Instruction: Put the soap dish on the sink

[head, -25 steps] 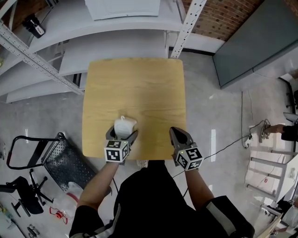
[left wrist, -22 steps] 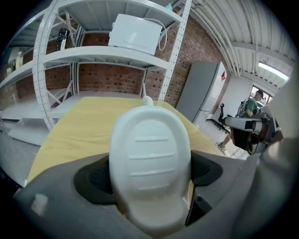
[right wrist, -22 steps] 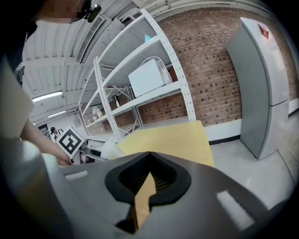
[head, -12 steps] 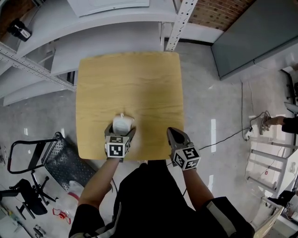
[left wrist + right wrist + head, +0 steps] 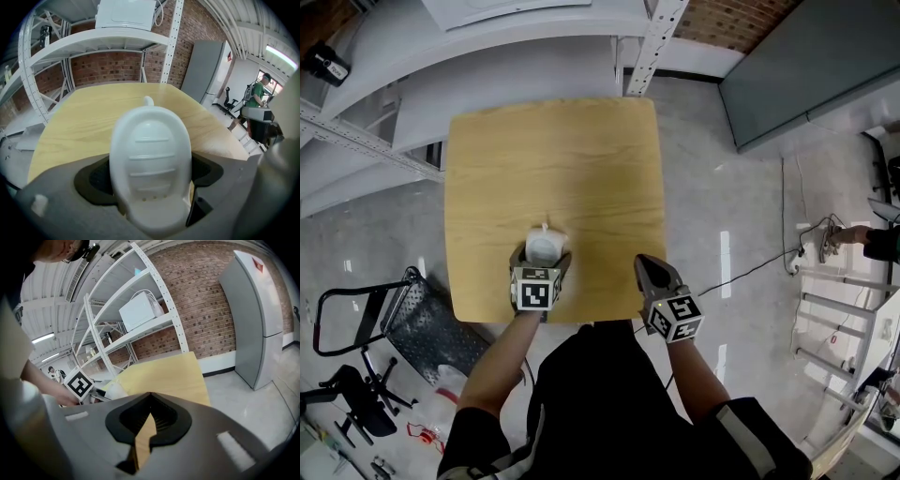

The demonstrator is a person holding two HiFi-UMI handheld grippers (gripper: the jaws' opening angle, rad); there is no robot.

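Where the soap dish (image 5: 150, 159) sits: between the jaws of the left gripper (image 5: 544, 255), over the wooden table (image 5: 553, 150), toward 6 o'clock from the tabletop's middle in the head view; contact with the tabletop cannot be told.
Left gripper: jaws clamped on the white dish from both sides, its ribbed hollow facing the camera.
Right gripper (image 5: 645, 264): jaws pressed together, grasping nothing; at 3 o'clock from the left gripper, over the table's near edge.
Shelving (image 5: 487, 56): white metal rack beyond the table at 12 o'clock.
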